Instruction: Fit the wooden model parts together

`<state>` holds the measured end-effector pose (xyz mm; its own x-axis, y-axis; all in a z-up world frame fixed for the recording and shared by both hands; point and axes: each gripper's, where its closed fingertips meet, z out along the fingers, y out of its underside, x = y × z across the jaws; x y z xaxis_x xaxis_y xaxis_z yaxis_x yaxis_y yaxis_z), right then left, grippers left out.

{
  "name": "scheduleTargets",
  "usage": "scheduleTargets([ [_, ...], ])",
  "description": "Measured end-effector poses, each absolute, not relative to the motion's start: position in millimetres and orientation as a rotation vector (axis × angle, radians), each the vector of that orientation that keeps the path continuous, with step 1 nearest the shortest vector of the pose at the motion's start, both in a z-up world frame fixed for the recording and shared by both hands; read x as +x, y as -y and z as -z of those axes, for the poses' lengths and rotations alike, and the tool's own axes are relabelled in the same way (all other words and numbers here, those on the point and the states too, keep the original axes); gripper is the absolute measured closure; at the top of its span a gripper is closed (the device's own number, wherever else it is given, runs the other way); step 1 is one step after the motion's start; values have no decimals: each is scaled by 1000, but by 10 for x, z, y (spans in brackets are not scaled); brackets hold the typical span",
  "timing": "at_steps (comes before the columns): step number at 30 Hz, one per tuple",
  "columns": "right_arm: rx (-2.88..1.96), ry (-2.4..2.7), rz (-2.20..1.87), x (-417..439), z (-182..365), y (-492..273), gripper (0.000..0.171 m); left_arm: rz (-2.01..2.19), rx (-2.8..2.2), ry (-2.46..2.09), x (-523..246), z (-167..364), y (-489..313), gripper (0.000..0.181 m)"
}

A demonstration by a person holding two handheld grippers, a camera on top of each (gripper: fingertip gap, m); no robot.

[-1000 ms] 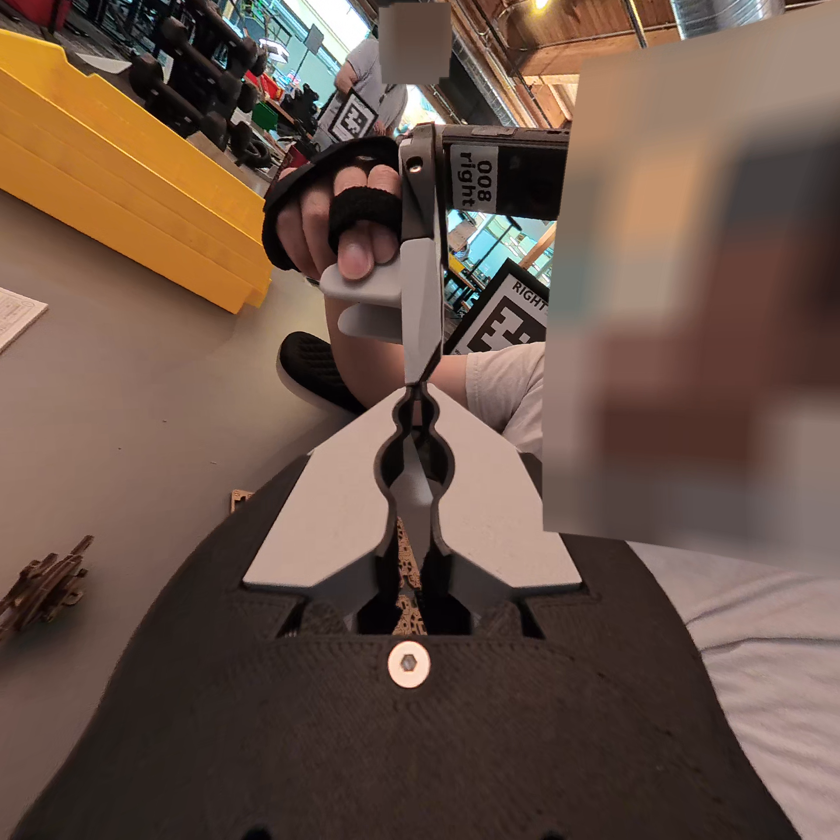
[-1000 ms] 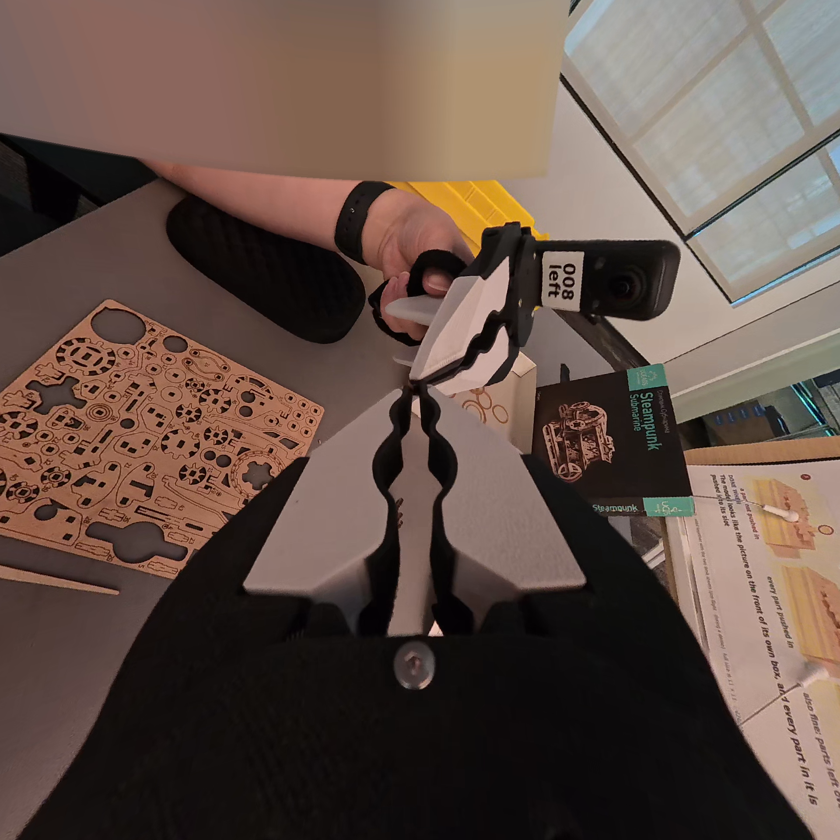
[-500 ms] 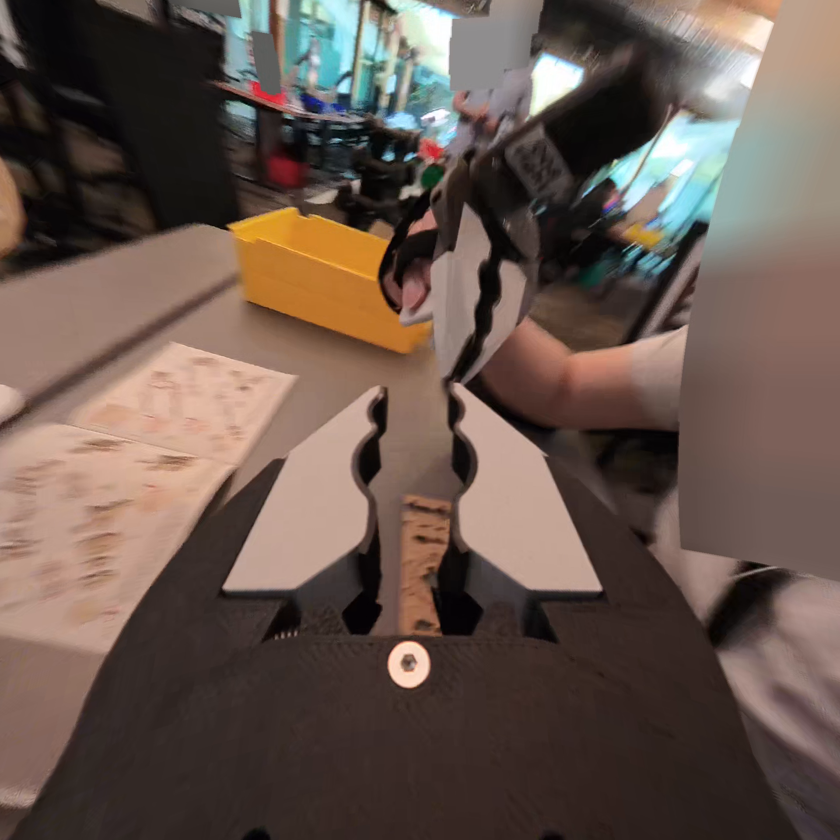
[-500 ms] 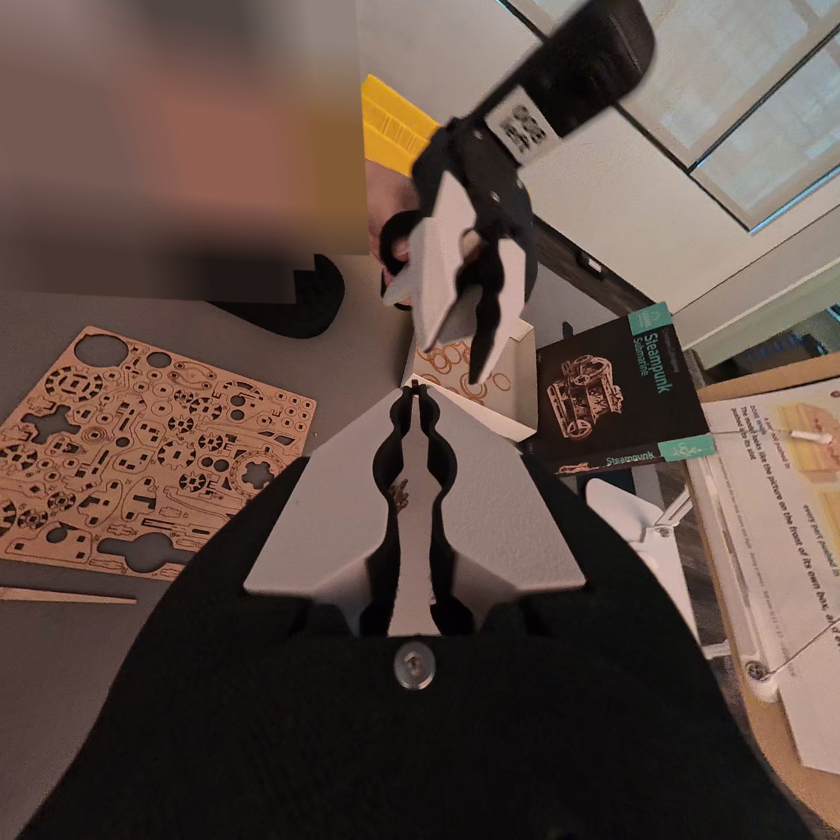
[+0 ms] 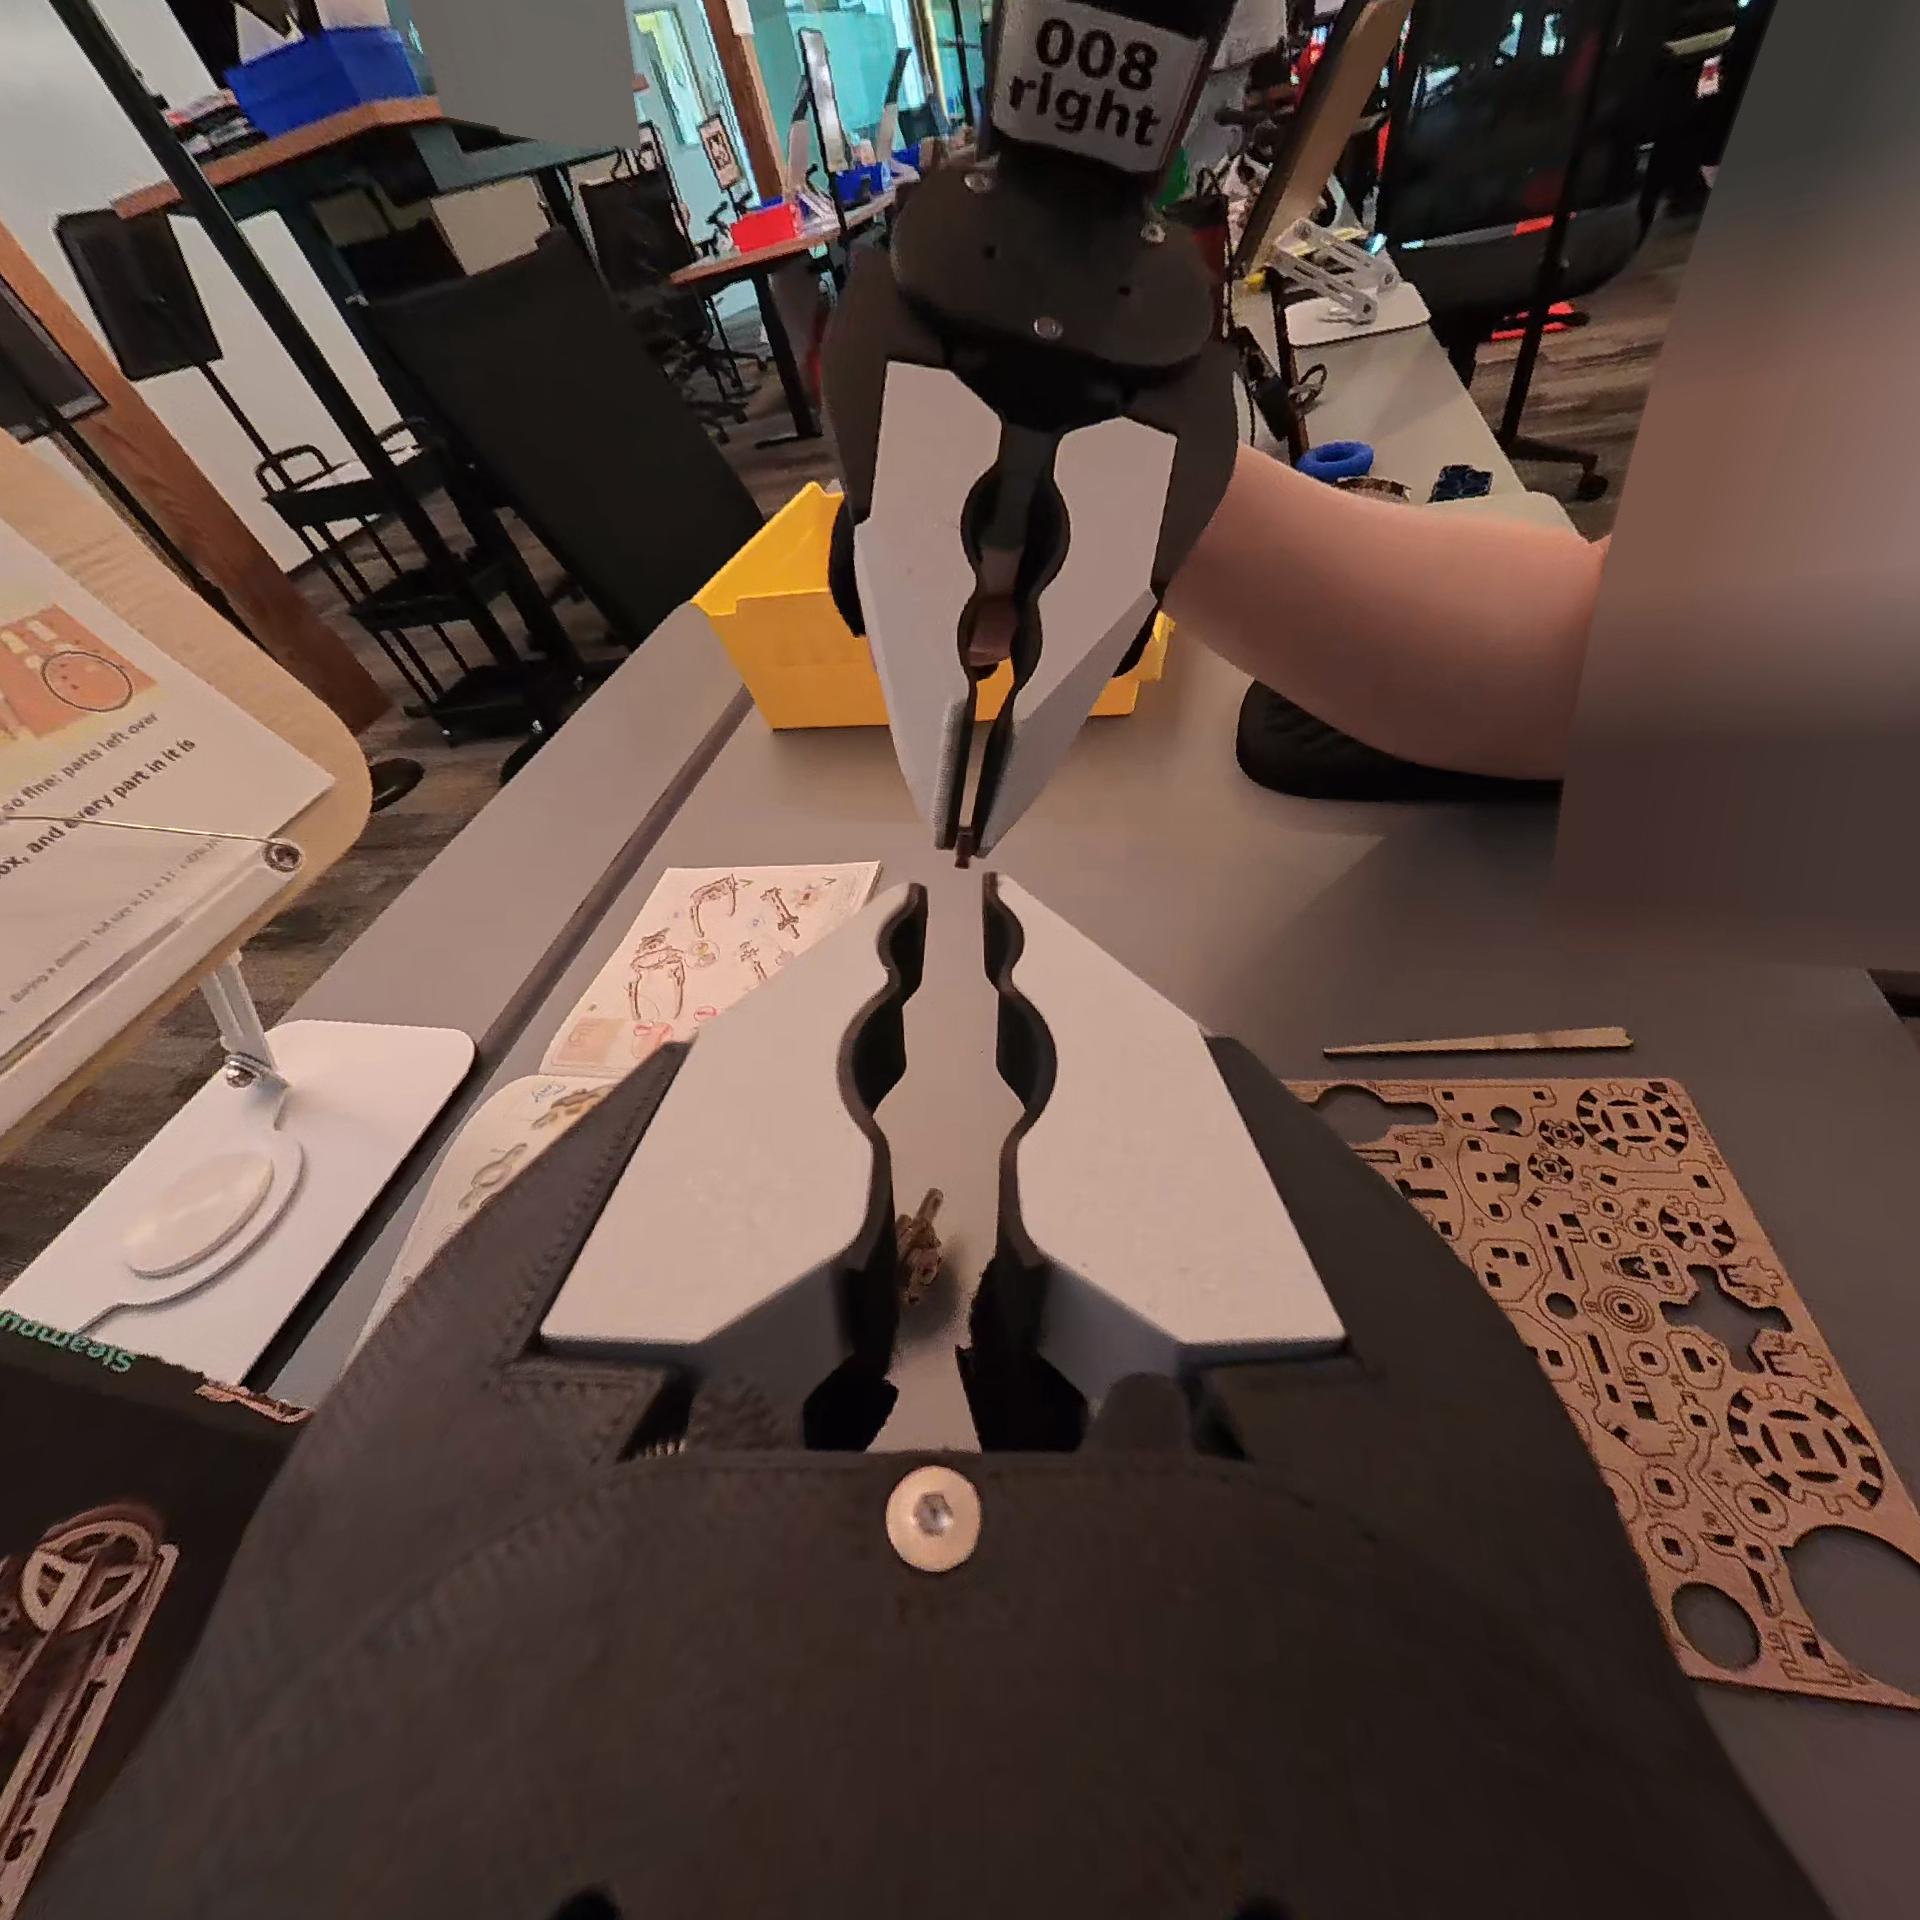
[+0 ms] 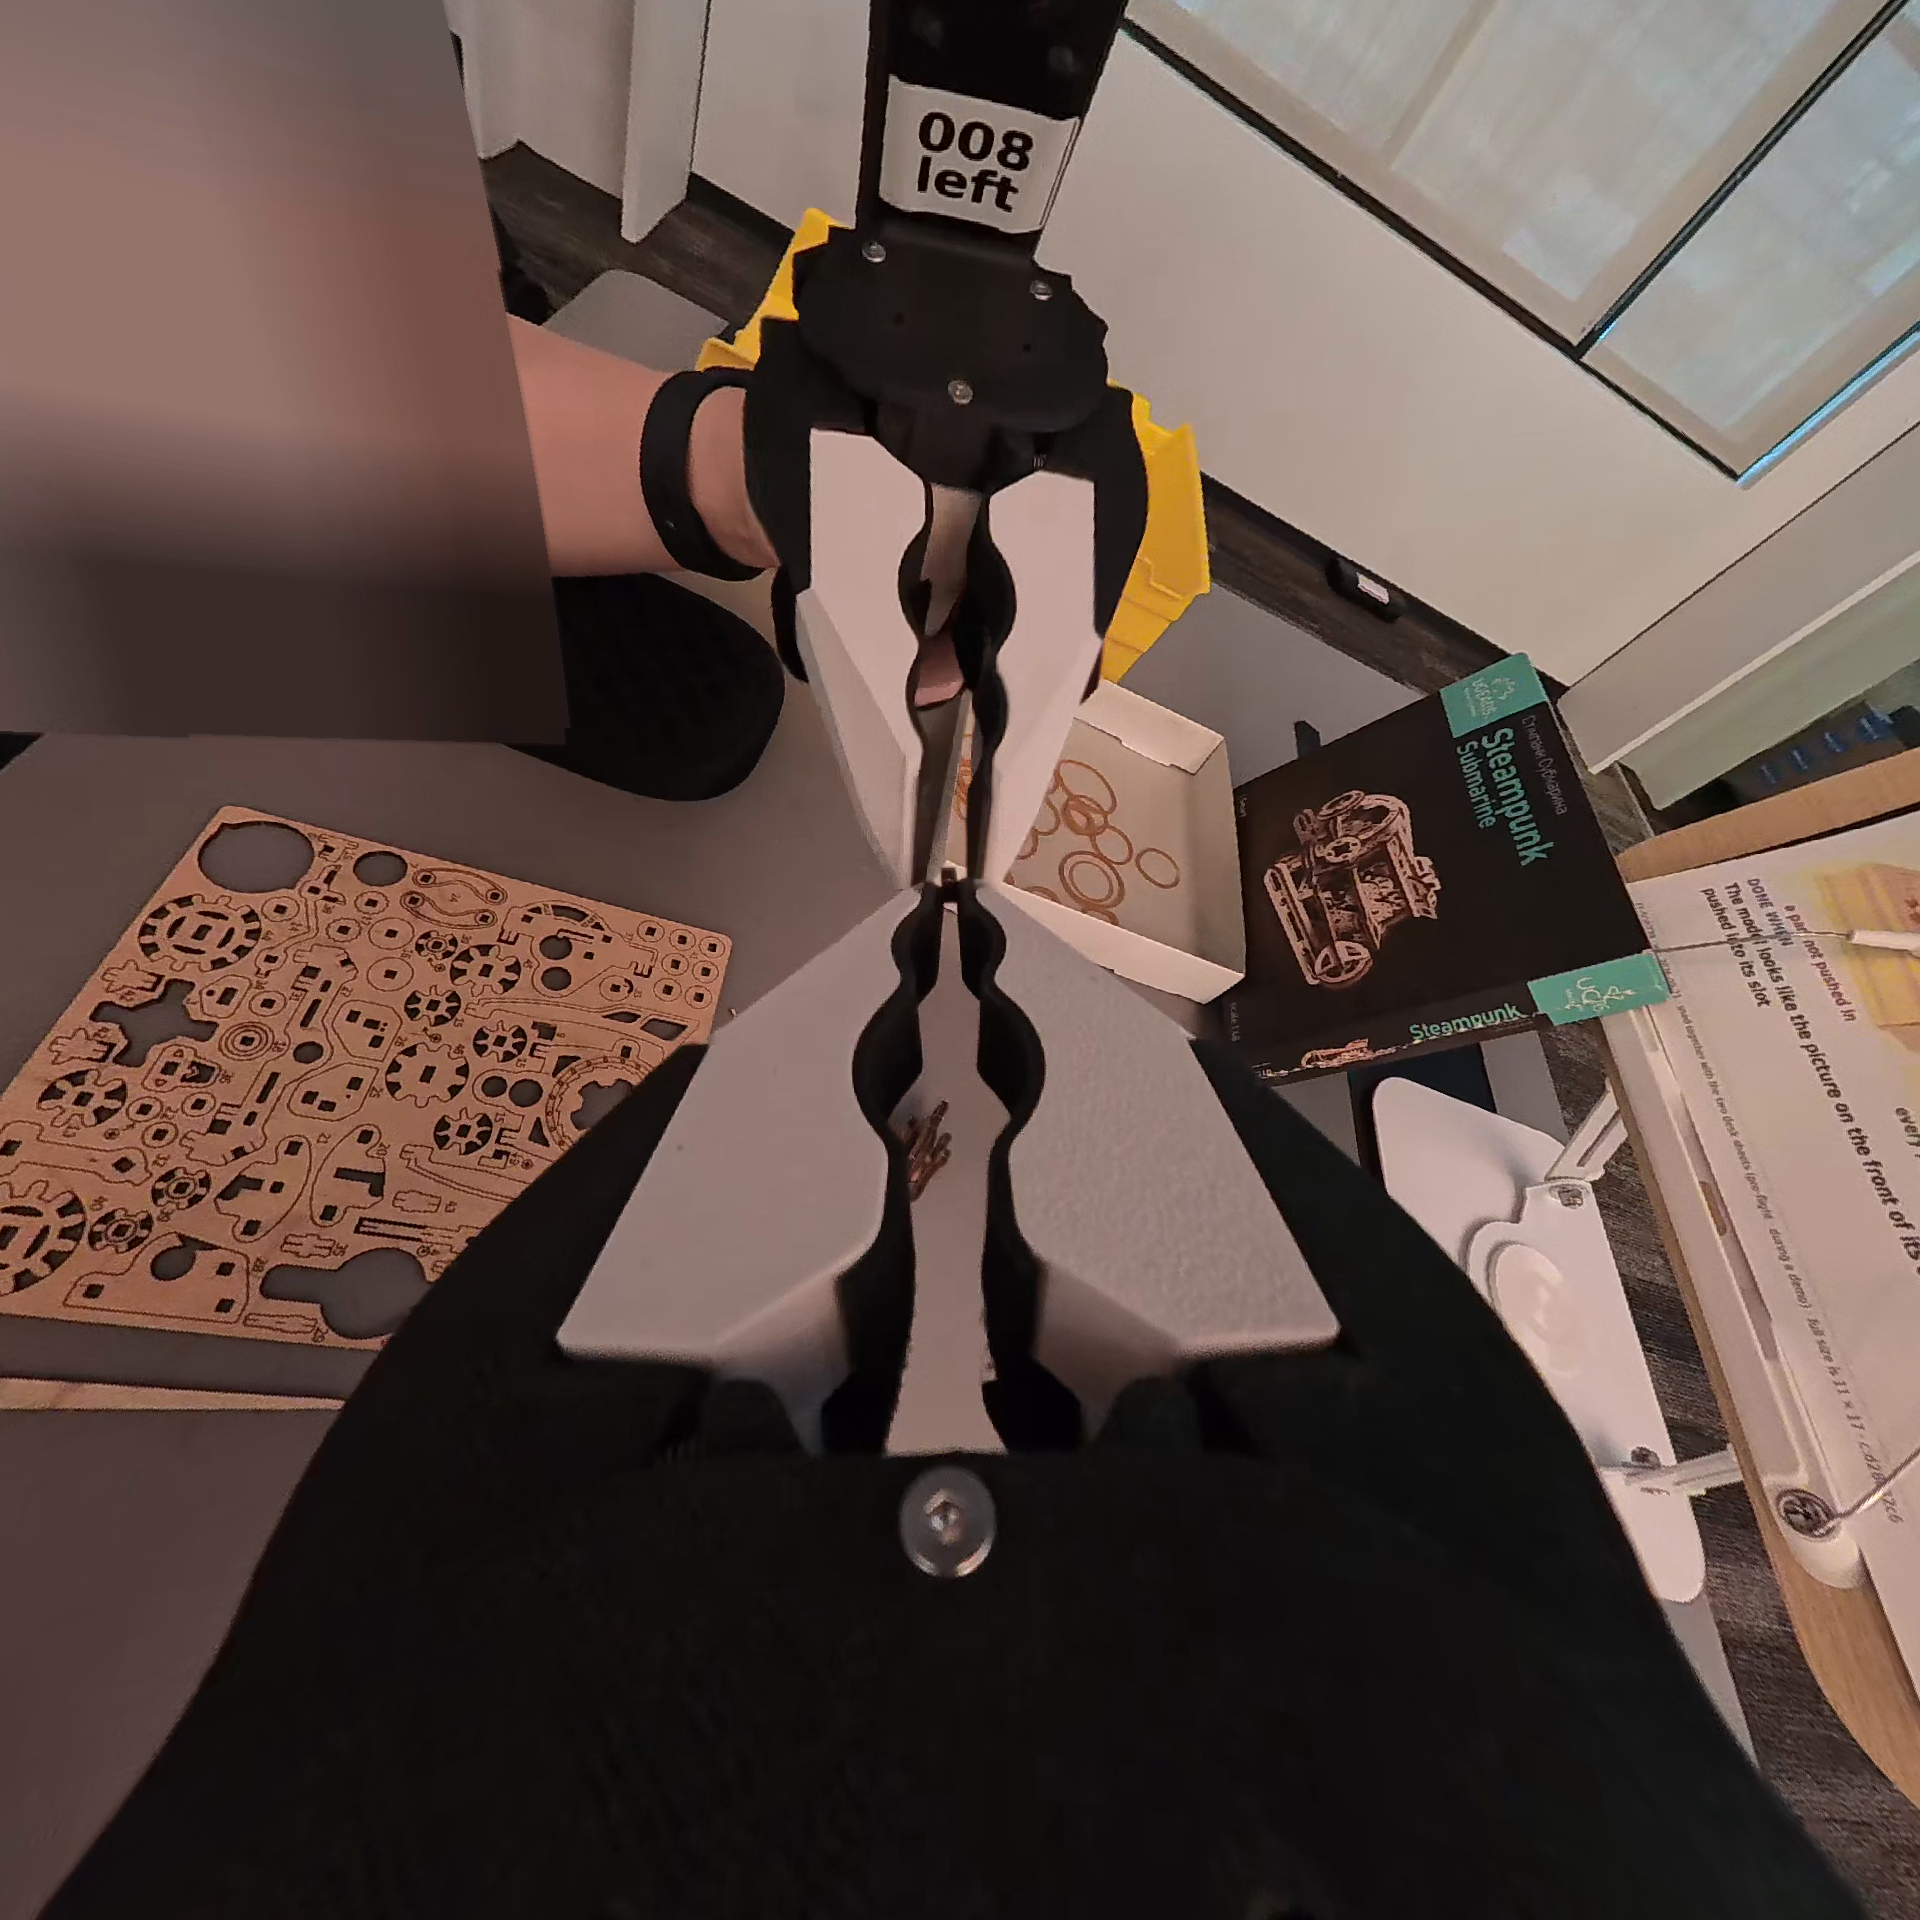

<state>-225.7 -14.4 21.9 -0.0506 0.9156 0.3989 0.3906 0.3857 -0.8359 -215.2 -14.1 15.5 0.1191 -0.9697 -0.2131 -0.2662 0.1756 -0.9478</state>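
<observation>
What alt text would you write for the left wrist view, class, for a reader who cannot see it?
The left gripper, open, points at the right gripper, which pinches a tiny dark part tip to tip above a grey table. A small wooden assembly lies below, a laser-cut wooden sheet to the right, a yellow bin behind.

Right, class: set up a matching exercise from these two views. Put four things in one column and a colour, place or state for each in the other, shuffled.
Things
1. bin
2. rings
3. left gripper
4. right gripper

Colour, place or state
A. open, holding nothing
B. yellow
C. in the white box
D. shut on a small part

Pairs: 1-B, 2-C, 3-A, 4-D
</observation>
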Motion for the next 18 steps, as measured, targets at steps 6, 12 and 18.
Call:
scheduleTargets([
  [6, -1184, 1656, -633, -2273, -168, 143, 169, 793, -1291, -1385, -2123, -143, 166, 173],
  [12, -1171, 1679, -644, -2257, -148, 168, 169, 759, -1278, -1416, -2109, -113, 191, 178],
  [18, -1139, 1692, -701, -2249, -157, 227, 169, 780, -1264, -1435, -2103, -124, 241, 180],
])
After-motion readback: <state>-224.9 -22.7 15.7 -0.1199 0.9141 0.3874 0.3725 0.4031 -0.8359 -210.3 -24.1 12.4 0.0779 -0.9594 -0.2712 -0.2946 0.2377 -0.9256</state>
